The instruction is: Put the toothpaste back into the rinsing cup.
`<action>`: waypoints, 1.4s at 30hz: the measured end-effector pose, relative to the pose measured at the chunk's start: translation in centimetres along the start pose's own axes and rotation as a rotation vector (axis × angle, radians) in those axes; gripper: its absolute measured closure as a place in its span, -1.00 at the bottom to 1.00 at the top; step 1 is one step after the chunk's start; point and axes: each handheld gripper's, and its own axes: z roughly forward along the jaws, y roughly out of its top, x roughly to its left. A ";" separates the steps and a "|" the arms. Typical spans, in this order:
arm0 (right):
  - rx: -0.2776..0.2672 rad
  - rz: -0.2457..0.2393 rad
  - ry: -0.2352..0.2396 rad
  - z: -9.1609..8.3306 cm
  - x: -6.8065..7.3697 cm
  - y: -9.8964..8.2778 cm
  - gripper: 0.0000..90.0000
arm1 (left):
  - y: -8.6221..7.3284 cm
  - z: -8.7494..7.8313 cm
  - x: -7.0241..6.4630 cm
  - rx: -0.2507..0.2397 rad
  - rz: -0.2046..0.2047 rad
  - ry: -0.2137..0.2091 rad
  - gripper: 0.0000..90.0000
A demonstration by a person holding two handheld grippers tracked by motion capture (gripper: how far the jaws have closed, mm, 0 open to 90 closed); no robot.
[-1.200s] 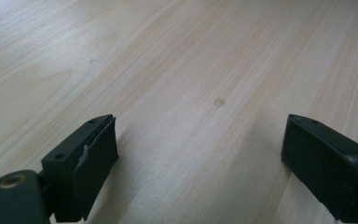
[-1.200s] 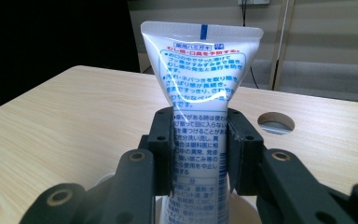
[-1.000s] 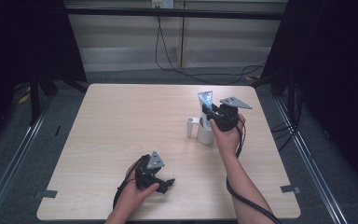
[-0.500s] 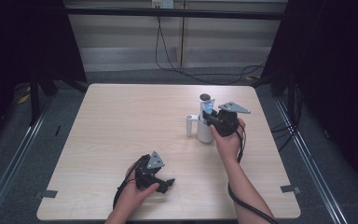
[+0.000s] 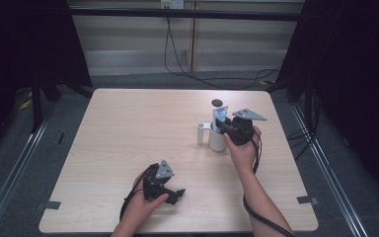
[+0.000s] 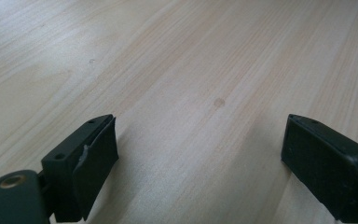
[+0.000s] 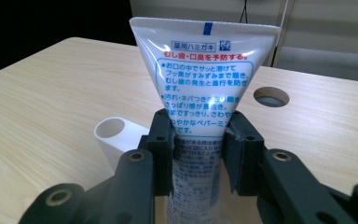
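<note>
A white toothpaste tube (image 7: 205, 84) with blue and red print stands upright, crimped end up, and my right gripper (image 7: 198, 154) is shut on its middle. In the high view the tube (image 5: 220, 115) sticks up out of a white cup (image 5: 217, 140) right of the table's centre, with the right gripper (image 5: 228, 129) over the cup. A small white cylinder (image 5: 201, 133) stands just left of the cup, seen as an open white tube (image 7: 116, 135) in the right gripper view. My left gripper (image 5: 176, 194) rests low on the table near the front edge, open, its fingers (image 6: 91, 163) wide apart over bare wood.
The light wooden table (image 5: 128, 128) has a round cable hole (image 5: 217, 102) behind the cup, also the hole (image 7: 271, 96) in the right gripper view. Dark curtains flank the table, and cables run along the floor behind.
My right gripper has brought the toothpaste tube down and slightly toward me, into the white cup. The left gripper has stayed put.
</note>
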 end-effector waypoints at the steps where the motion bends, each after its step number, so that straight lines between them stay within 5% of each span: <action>1: 0.003 -0.001 -0.001 0.0 0.0 0.0 0.48 | 0.0 0.0 0.0 0.000 0.000 0.000 -0.77; 42: 0.046 -0.036 -0.005 -0.1 -0.2 -0.3 0.32 | 0.0 0.0 0.0 0.000 0.000 0.000 -0.77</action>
